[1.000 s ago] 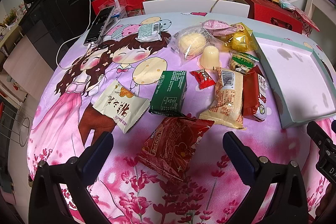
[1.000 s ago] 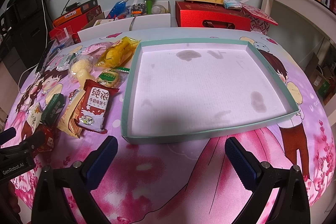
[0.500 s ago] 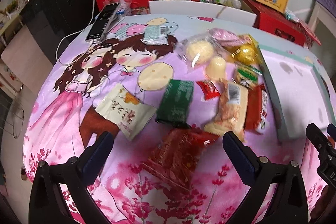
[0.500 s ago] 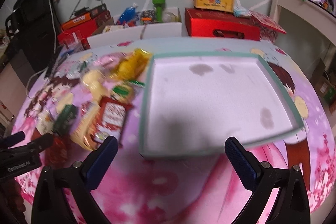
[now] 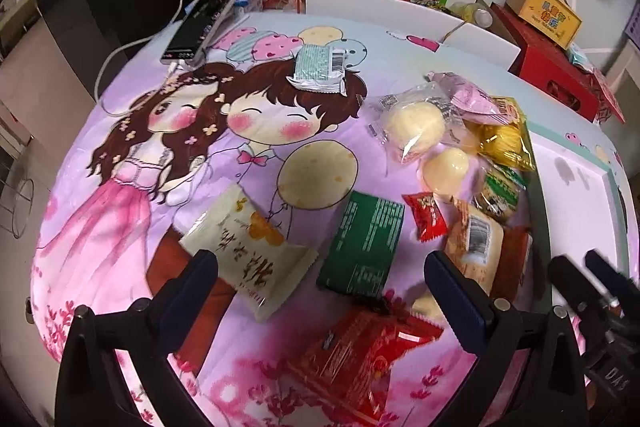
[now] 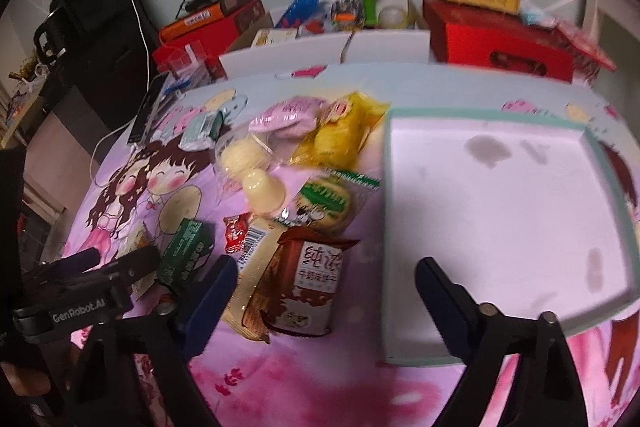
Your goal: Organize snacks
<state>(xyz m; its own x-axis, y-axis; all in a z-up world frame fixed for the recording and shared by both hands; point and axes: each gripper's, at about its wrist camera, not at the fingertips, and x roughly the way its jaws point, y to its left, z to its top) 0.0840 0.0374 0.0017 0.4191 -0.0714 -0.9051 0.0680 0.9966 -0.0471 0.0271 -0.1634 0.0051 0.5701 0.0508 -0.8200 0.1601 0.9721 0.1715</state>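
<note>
Snack packets lie on a cartoon-print cloth. My left gripper (image 5: 320,281) is open, hovering above a green packet (image 5: 366,245), a cream packet (image 5: 250,259) and a red packet (image 5: 360,357). My right gripper (image 6: 324,285) is open over a dark red biscuit packet (image 6: 308,283), beside the left edge of an empty teal-rimmed tray (image 6: 612,167). The left gripper also shows in the right wrist view (image 6: 120,259). The tray's rim shows in the left wrist view (image 5: 538,187).
Farther back lie a bun in clear wrap (image 5: 414,125), a jelly cup (image 5: 446,169), yellow (image 5: 504,141) and pink (image 5: 470,95) packets, and a small red candy (image 5: 428,215). A phone (image 5: 204,21) with a cable lies at the back left. Red boxes (image 6: 496,41) stand behind the table.
Both grippers moved forward and lower over the cloth. The left one now sits above the green and cream packets; the right one swung left from the tray to the dark red packet.
</note>
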